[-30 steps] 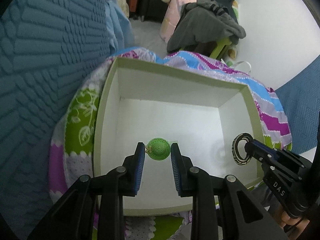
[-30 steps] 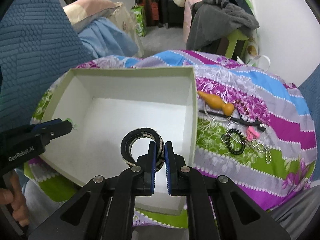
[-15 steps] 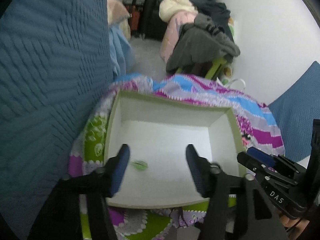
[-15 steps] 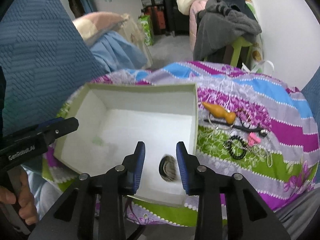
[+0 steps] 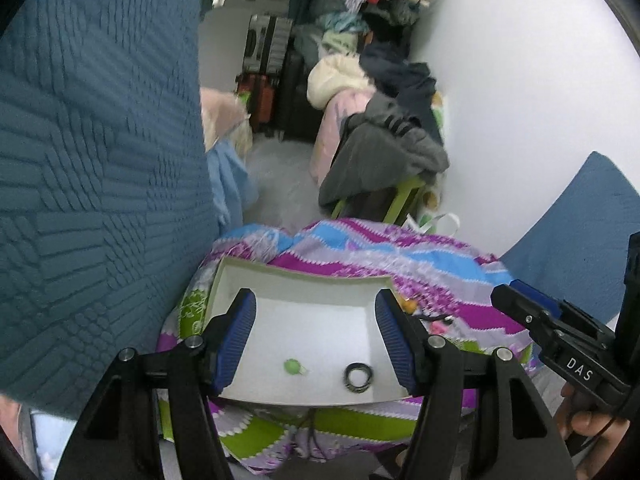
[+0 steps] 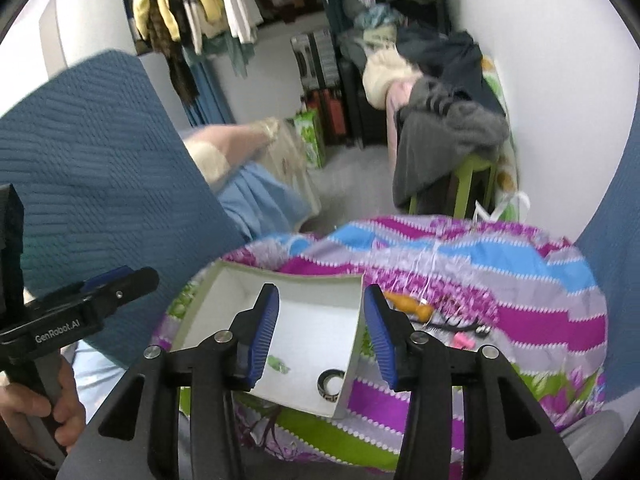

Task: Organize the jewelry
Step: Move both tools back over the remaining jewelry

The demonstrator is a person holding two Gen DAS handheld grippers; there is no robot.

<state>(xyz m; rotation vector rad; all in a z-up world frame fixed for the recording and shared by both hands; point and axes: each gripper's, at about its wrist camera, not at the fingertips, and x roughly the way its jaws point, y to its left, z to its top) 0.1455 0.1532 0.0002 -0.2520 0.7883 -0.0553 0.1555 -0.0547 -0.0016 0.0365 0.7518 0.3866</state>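
Left wrist view: both grippers, left gripper (image 5: 314, 336) and right gripper (image 6: 322, 336), now spread wide and empty, lifted back; green earring (image 5: 293, 367) and black bangle (image 5: 358, 377) dropped inside white box (image 5: 304, 276)

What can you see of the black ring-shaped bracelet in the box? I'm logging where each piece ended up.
The black bracelet is a small dark band with a lighter pattern along it; the material is too small to tell. It lies on the white floor of the open box, near the front right corner close to the right wall. It is apart from the green piece to its left. Neither gripper touches it.
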